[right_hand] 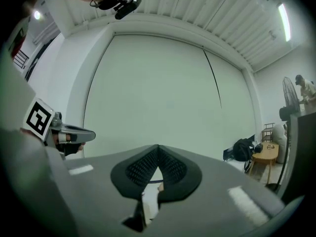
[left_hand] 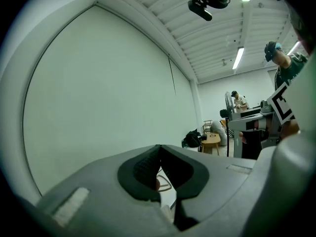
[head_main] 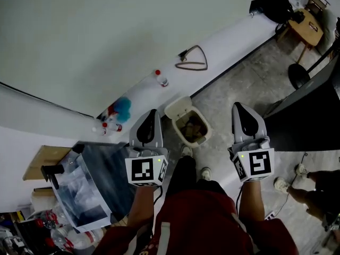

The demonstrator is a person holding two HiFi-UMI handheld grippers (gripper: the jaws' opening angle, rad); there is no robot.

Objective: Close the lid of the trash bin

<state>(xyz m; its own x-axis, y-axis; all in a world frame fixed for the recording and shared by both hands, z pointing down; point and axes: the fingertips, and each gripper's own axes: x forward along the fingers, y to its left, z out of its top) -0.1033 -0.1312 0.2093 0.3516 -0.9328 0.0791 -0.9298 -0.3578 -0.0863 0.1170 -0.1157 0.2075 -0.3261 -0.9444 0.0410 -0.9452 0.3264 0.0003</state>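
Note:
A small cream trash bin [head_main: 204, 137] stands on the floor by the white ledge, with brown rubbish inside. Its lid [head_main: 177, 108] is tipped back toward the wall. My left gripper [head_main: 153, 112] hovers just left of the bin and my right gripper [head_main: 237, 106] to its right; both are held high and touch nothing. In the left gripper view the left gripper [left_hand: 159, 147] has its jaws closed together and empty. In the right gripper view the right gripper [right_hand: 158, 147] is likewise shut with nothing in it. Neither gripper view shows the bin.
On the white ledge lie a red-capped bottle [head_main: 161, 79], a triangular wire frame [head_main: 192, 59] and a blue fluffy thing [head_main: 122, 108]. A clear plastic box [head_main: 85, 187] stands at the left. A wooden table [head_main: 306, 28] and another person's legs [head_main: 305, 187] are at the right.

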